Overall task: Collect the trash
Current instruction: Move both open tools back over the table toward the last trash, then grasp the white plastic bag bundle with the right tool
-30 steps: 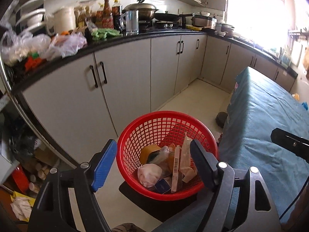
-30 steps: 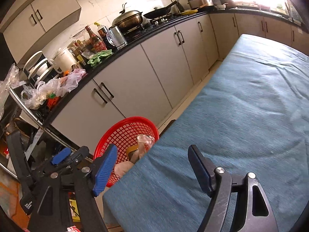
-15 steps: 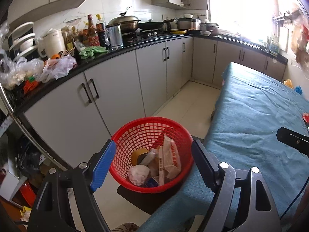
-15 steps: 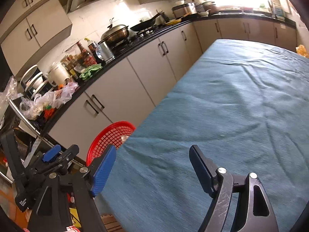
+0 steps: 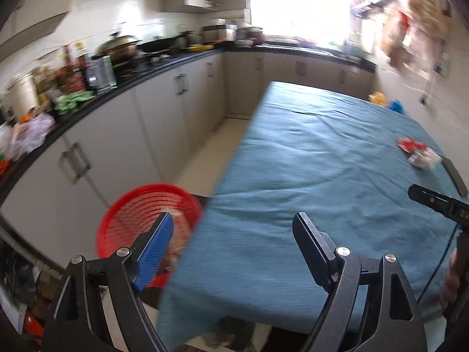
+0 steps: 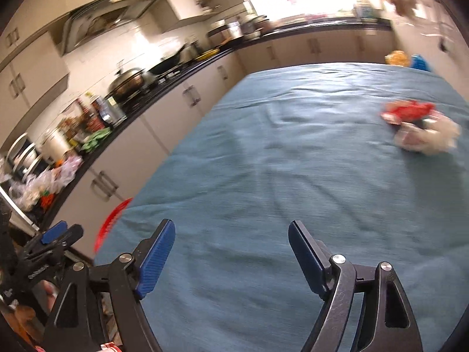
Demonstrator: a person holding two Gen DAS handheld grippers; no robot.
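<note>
Lying near the far right edge of the table (image 6: pixel 263 176), the trash (image 6: pixel 419 129) is a small heap: a red wrapper touching some crumpled pale paper or plastic, too blurred to sort out further. It looks light, soft and crinkly, so I'd expect it to squash and slide on the blue cloth unless pinched through the bunched middle, one piece at a time. The basket (image 5: pixel 146 214) sits on the floor off the table's near left corner, well apart from the heap. Both tools are empty. The left gripper (image 5: pixel 231 246) has its jaws opening, nothing between them, and it tilts down over the near table edge. The right gripper (image 6: pixel 231 249) also stands wide, angled down at bare cloth, the heap ahead and to its right.
</note>
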